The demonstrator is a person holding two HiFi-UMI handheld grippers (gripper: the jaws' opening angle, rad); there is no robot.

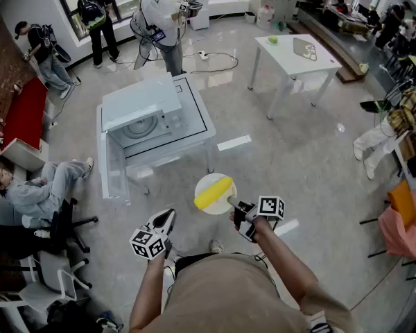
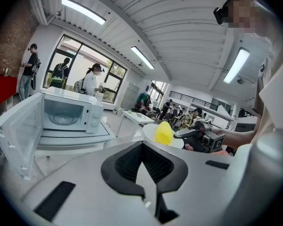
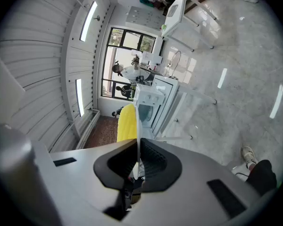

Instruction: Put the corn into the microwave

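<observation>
A yellow corn cob (image 1: pixel 213 193) lies on a round white plate (image 1: pixel 222 207), held in the air in front of me. My right gripper (image 1: pixel 233 202) is shut on the plate's near rim. In the right gripper view the plate (image 3: pixel 138 126) stands edge-on between the pads, with the corn (image 3: pixel 127 124) on its left. The white microwave (image 1: pixel 142 116) sits on a low white table (image 1: pixel 197 120), its door (image 1: pixel 114 168) swung wide open to the left and the turntable showing. My left gripper (image 1: pixel 164 218) hangs shut and empty, below and left of the plate. The left gripper view shows the microwave (image 2: pixel 66 117) and corn (image 2: pixel 163 133).
A person sits on the floor at the left (image 1: pixel 38 189) beside office chairs (image 1: pixel 62 227). Several people stand by the windows beyond the microwave (image 1: pixel 159 19). A second white table (image 1: pixel 295 50) stands at the back right, and cables (image 1: pixel 215 57) trail across the floor.
</observation>
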